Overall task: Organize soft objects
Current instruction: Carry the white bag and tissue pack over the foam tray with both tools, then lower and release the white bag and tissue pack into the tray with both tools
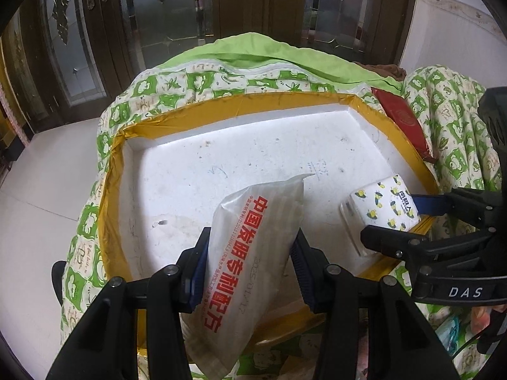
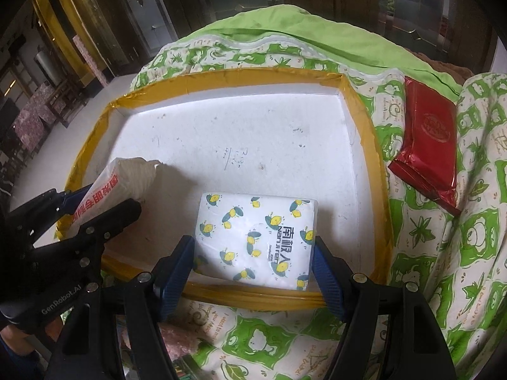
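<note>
My left gripper point(image 1: 250, 262) is shut on a translucent white pouch with red Chinese print point(image 1: 250, 253), held tilted over the near edge of the white foam tray point(image 1: 221, 158) with yellow taped rim. My right gripper point(image 2: 253, 266) is shut on a white tissue pack with lemon print point(image 2: 256, 237), held just inside the tray's near edge point(image 2: 247, 297). The tissue pack also shows in the left wrist view point(image 1: 383, 205), and the pouch shows in the right wrist view point(image 2: 117, 183). A red foil packet point(image 2: 427, 145) lies on the quilt right of the tray.
The tray sits on a green and white patterned quilt point(image 2: 427, 253) with a plain green part point(image 1: 253, 50) behind it. Dark wood and glass doors point(image 1: 158, 15) stand behind. White tiled floor point(image 1: 41, 174) lies to the left. More packets point(image 2: 180, 342) lie near me.
</note>
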`<state>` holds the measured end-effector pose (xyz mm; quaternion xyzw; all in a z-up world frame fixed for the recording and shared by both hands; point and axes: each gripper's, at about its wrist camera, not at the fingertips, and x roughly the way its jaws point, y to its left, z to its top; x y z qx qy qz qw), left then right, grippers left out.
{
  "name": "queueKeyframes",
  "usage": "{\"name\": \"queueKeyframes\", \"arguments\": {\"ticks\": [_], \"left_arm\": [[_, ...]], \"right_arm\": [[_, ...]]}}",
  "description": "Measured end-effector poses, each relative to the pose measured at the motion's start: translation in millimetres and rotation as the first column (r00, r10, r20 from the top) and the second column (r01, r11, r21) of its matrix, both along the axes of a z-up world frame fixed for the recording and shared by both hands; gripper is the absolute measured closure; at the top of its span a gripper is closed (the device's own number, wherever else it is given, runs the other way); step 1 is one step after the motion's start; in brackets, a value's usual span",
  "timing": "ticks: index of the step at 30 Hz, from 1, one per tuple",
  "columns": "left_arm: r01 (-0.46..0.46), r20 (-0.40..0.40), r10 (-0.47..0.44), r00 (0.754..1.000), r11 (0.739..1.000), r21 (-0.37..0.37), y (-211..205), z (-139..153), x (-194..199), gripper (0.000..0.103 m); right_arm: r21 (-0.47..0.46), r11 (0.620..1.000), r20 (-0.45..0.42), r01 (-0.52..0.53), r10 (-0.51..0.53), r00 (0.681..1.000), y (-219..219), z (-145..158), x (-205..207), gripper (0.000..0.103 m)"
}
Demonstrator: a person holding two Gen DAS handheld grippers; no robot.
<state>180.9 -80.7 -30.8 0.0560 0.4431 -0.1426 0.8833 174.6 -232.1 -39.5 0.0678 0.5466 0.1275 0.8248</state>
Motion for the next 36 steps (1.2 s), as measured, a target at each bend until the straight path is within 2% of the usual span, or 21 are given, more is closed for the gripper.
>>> {"name": "queueKeyframes", "arguments": {"ticks": [4,11,18,20,28,36], "left_arm": [[0.004,-0.005,-0.004,1.000,1.000,0.010,-1,0,2,0.054],[-0.023,-0.011,0.022,1.000,0.999,-0.030,6,1,5,0.045],[-0.038,0.005,0.038,0.999,0.998,-0.055,9,6,0,0.021],[-0.045,0.010,0.046,0.999,0.997,-0.064,11,9,-1,0.018],[-0.083,0.050,0.089,0.995,0.989,-0.121,29,30,-17,0.013],[-0.131,0.085,0.149,0.985,0.973,-0.187,51,42,-46,0.010]], "right_arm": [[-0.024,1.000,0.004,-0.017,0.017,1.000,3,-2,2,0.026],[-0.026,1.000,0.015,-0.014,0.015,1.000,4,-1,2,0.025],[-0.040,0.999,0.046,0.010,-0.008,0.999,1,2,-2,0.017],[-0.035,0.999,0.050,0.015,-0.013,0.999,-1,3,-3,0.014],[-0.073,0.997,0.122,0.012,-0.003,0.993,1,17,-17,0.009],[-0.055,0.998,0.149,0.024,-0.016,0.989,-3,24,-30,0.005]]}}
